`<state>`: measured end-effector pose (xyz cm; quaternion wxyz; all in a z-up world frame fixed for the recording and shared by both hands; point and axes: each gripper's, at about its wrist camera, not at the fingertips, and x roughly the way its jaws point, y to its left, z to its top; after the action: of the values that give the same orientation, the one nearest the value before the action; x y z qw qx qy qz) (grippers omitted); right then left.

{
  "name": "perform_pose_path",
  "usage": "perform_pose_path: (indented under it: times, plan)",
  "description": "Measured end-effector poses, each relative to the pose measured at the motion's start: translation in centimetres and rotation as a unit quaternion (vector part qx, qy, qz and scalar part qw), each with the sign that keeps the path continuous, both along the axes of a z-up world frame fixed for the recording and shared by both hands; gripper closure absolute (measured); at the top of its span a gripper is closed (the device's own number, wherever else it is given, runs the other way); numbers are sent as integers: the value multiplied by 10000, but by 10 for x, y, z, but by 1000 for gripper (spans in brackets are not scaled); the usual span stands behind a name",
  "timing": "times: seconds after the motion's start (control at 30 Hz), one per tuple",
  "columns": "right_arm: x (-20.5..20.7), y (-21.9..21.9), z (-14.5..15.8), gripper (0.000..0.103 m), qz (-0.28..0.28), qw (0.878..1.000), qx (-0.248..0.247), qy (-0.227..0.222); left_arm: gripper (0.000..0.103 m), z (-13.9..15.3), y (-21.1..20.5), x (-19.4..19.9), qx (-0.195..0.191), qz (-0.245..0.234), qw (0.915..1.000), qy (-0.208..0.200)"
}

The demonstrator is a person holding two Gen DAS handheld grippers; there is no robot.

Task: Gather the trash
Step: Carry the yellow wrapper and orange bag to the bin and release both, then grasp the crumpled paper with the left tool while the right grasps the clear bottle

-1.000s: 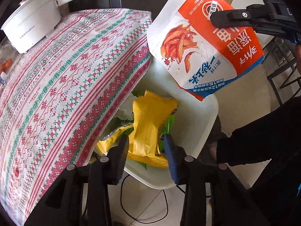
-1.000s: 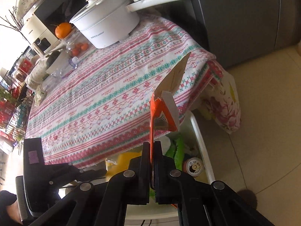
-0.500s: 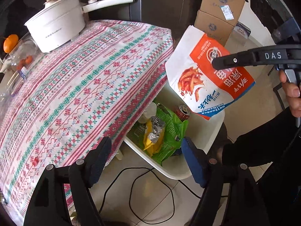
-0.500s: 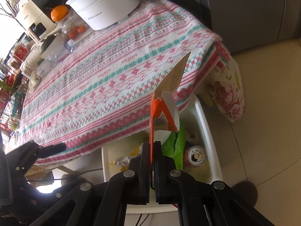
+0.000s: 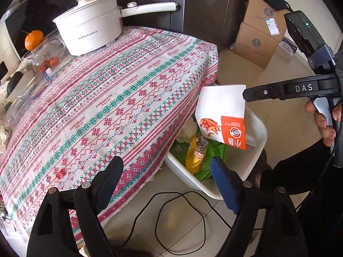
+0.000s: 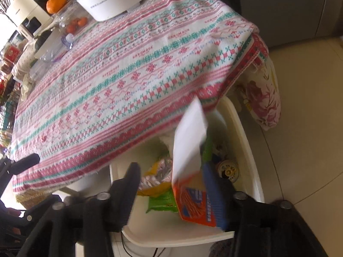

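right gripper [image 6: 178, 184] fingers spread wide, snack bag [image 6: 190, 160] dropping over bin [image 6: 246, 141] | left gripper [image 5: 167, 182] wide, empty | risk: bag catching the bin rim beside the table edge and sliding to the floor

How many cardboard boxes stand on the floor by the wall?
2: a lower box on the floor and a box stacked on it. Others may be hidden.

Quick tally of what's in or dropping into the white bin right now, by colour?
Orange and white snack bag, falling from the open right gripper: 1
Yellow wrapper: 1
Green wrapper: 1
Can: 1
Total visible in the bin: 4. White crumpled bits near the cloth edge are too unclear to count.
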<state>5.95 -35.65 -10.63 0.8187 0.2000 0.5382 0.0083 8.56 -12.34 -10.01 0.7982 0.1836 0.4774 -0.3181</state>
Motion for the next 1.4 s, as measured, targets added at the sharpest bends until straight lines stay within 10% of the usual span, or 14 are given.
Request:
perform_pose_path:
  times: [0.7,1.4]
  plan:
    - [31,37,58,35,288,9968,-365,-654,17,34,67,58,-227,1147,9925,-353]
    - [205,195,77,25,2134,9652,-1008,-1126,17,8,293,241,216,3432,9341,-956]
